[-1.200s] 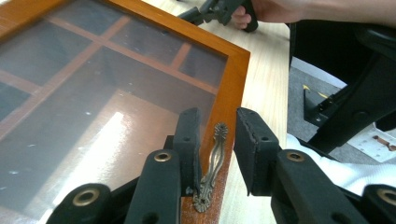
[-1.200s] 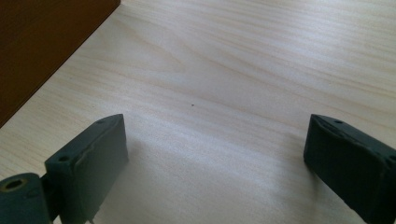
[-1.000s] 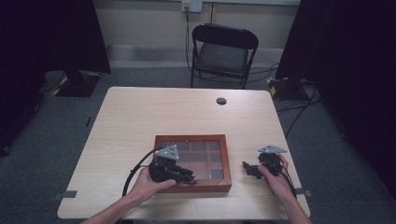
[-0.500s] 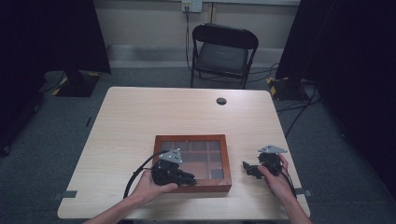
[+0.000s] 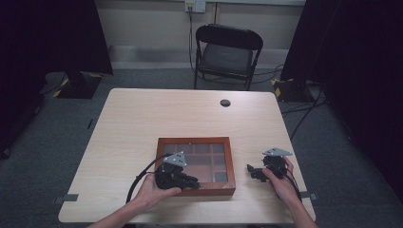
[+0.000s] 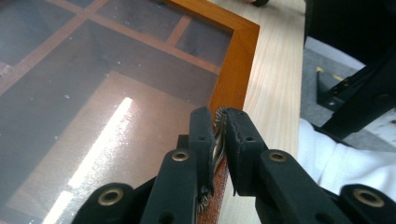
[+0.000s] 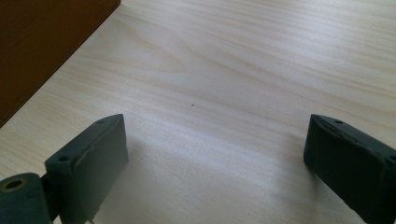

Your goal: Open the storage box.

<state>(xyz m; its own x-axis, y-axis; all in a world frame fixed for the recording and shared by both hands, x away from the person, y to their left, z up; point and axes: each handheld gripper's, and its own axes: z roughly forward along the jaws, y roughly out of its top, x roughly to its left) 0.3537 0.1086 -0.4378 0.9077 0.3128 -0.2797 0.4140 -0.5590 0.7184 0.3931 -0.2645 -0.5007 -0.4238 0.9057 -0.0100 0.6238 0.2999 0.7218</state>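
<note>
A wooden box (image 5: 196, 165) with a glass lid sits near the front edge of the pale surface (image 5: 142, 118), its long side running left to right, its dividers showing dimly through the glass. The left gripper (image 5: 178, 178) has its jaws nearly closed on the lid's front rim. The right gripper (image 5: 256, 172) rests beside the box, jaws wide apart and empty.

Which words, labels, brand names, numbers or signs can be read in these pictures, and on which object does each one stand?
None can be read.
Wooden box with glass lid: no lettering visible.
Left gripper, right gripper, table: no markings visible.
Wall outlet and folding chair in the high view: too small to tell.
</note>
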